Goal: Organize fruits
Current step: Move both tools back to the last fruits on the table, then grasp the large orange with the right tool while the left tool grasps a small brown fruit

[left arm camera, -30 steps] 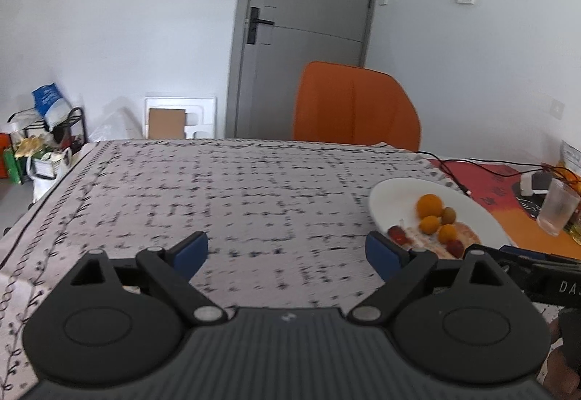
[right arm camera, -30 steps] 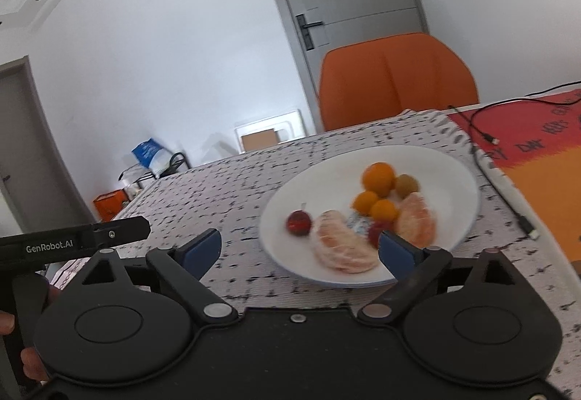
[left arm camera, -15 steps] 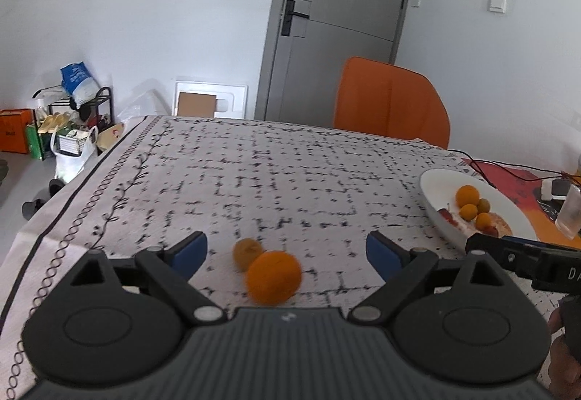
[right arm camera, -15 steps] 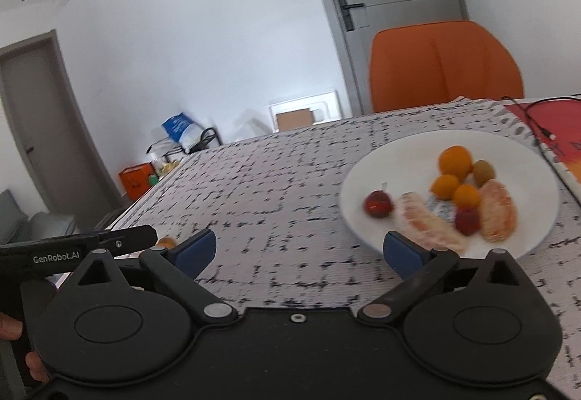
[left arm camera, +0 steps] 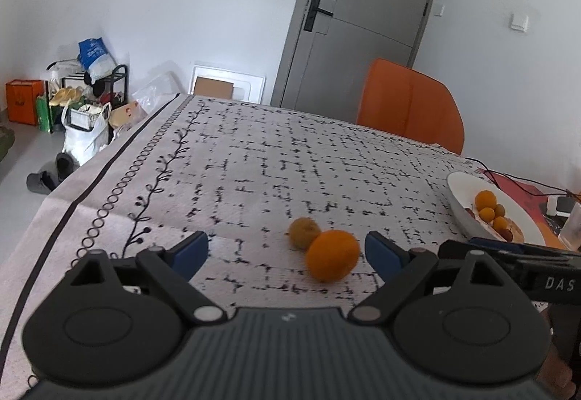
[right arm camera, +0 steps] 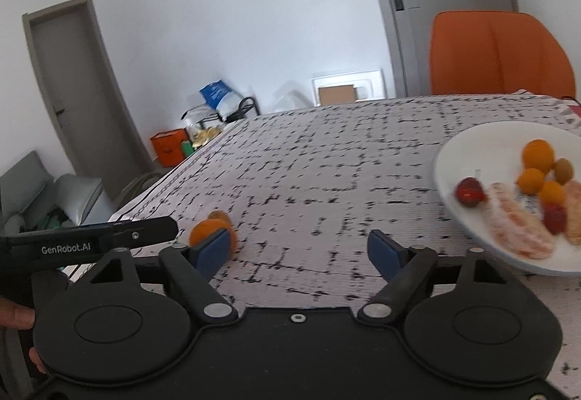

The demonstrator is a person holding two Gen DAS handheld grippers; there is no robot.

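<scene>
Two handheld grippers hover over a table spread with a white cloth printed in black dashes point(left arm camera: 276, 160). The left gripper point(left arm camera: 287, 251) stands wide open around a round orange mandarin point(left arm camera: 332, 255), its pads clear of the fruit; a smaller dull-yellow fruit point(left arm camera: 303, 232) touches it behind. The right gripper point(right arm camera: 299, 249), jaws just narrowing yet still apart with nothing between them, points near a white round plate point(right arm camera: 468, 149) holding small oranges, red fruits and peeled segments.

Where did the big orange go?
In the left wrist view the big orange sits on the tablecloth, touching a smaller brownish fruit, just inside the right finger of the open left tongs.
</scene>
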